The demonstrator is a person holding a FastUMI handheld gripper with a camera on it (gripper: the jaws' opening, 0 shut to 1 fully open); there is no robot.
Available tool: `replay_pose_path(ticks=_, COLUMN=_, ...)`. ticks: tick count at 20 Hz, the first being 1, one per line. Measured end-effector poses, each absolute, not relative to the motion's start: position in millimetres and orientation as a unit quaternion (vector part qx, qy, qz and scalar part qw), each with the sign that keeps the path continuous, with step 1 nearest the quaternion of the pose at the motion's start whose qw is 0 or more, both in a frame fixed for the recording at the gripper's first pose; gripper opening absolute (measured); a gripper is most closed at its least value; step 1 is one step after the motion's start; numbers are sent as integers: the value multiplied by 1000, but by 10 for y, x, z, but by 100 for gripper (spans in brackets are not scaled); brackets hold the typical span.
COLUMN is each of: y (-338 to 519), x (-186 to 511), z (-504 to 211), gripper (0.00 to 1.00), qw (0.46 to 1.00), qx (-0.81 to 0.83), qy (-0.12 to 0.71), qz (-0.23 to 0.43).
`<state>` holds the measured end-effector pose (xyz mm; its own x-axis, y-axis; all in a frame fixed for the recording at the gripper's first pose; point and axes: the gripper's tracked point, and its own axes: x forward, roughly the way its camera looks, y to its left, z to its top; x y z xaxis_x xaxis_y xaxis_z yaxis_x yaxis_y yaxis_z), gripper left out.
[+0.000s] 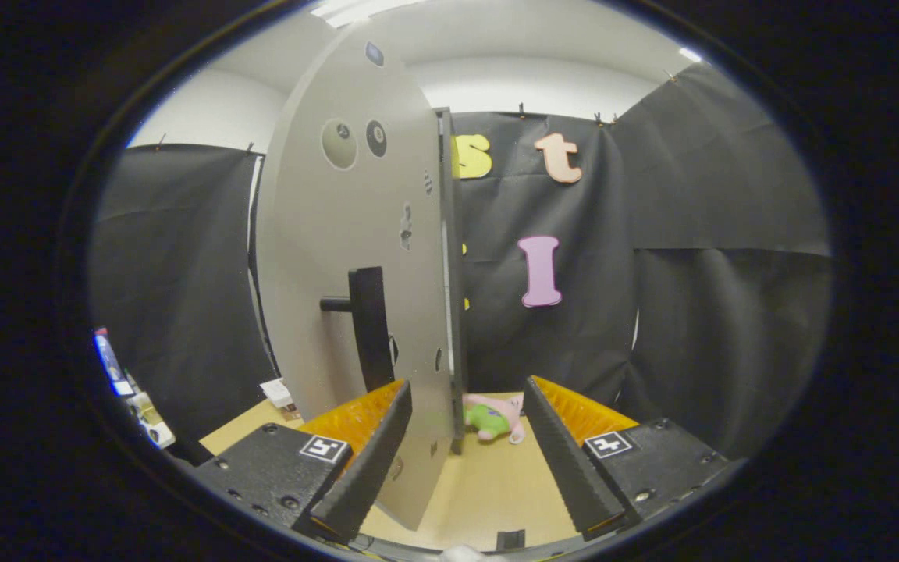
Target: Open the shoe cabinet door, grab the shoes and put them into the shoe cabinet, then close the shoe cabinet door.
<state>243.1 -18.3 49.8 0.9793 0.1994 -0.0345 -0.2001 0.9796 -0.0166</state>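
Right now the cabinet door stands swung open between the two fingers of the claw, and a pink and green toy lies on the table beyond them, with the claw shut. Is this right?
Not quite: the claw is open, its fingers wide apart. The rest holds in the gripper view: the grey cabinet door stands open, its edge between the fingers, and the pink and green toy lies on the table beyond them.
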Motion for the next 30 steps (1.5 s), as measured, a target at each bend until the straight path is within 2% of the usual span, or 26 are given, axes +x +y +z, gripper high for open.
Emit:
replay_pose_path(ticks=13, y=1556, x=2641, z=411, gripper=98, qw=993, qx=-6, qy=-4, qz=117)
replay_pose_path(ticks=20, y=1501, x=2372, z=397, gripper=98, qw=996, qx=-15, qy=1, qz=86)
replay_pose_path(ticks=30, y=844, x=1486, z=492, gripper=98, qw=999, qx=-32, qy=-23, qz=21)
